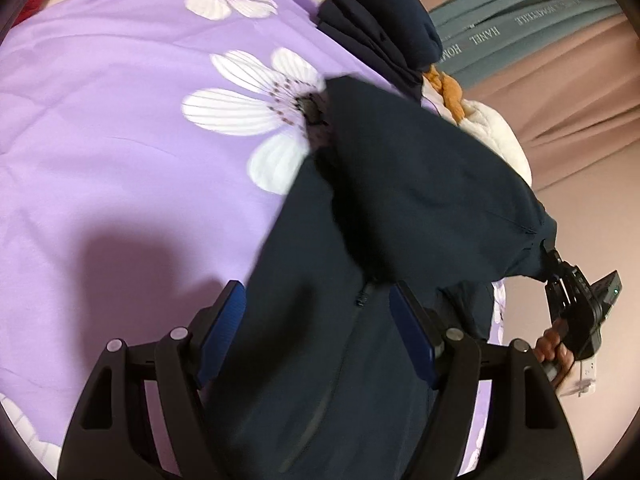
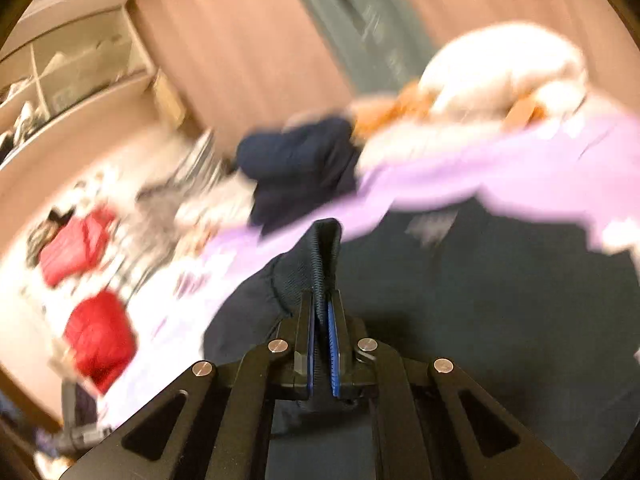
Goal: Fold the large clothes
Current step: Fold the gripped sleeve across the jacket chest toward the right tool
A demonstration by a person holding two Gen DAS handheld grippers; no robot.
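A large dark navy jacket (image 1: 400, 200) is held up over a purple bedsheet with white flowers (image 1: 120, 128). My left gripper (image 1: 318, 304) is open, its blue pads either side of the jacket's zipper area, with the cloth draped between the fingers. My right gripper (image 2: 320, 312) is shut on the jacket's ribbed cuff (image 2: 324, 256); it also shows in the left wrist view (image 1: 560, 276), where it holds the sleeve end out to the right. The right wrist view is blurred by motion.
A second dark navy garment (image 1: 380, 20) lies bunched at the far side of the bed, beside white and orange bedding (image 1: 480, 120). Red items (image 2: 100, 336) lie on the bed at left. Pinkish curtains (image 1: 580, 100) and shelves (image 2: 60, 72) stand behind.
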